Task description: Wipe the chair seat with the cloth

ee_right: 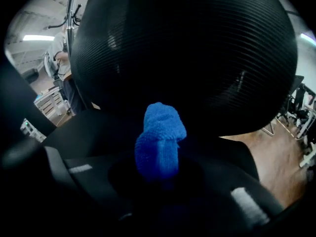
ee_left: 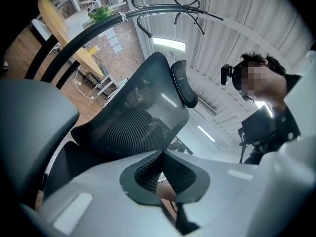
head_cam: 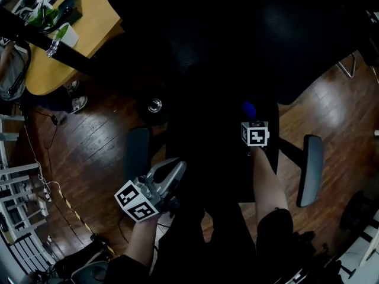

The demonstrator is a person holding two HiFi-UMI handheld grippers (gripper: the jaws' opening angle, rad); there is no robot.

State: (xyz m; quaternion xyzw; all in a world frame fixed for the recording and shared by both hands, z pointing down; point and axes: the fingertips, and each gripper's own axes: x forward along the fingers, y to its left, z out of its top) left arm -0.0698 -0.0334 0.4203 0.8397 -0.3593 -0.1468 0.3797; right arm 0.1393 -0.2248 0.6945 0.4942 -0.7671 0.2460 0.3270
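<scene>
Dark wooden floor point(head_cam: 100, 135) lies under the black chair seat point(head_cam: 219, 158); right claw point(ee_right: 158, 174) is clamped on the blue cloth point(ee_right: 159, 137) over that seat; left claw point(ee_left: 163, 179) hangs beside it, jaws together, empty.

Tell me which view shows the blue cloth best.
The right gripper view: the blue cloth fills the centre, bunched and clamped between the jaws of the right gripper, in front of the chair backrest. The head view shows only a small patch of it beside that gripper's marker cube. The left gripper view does not show it.
</scene>
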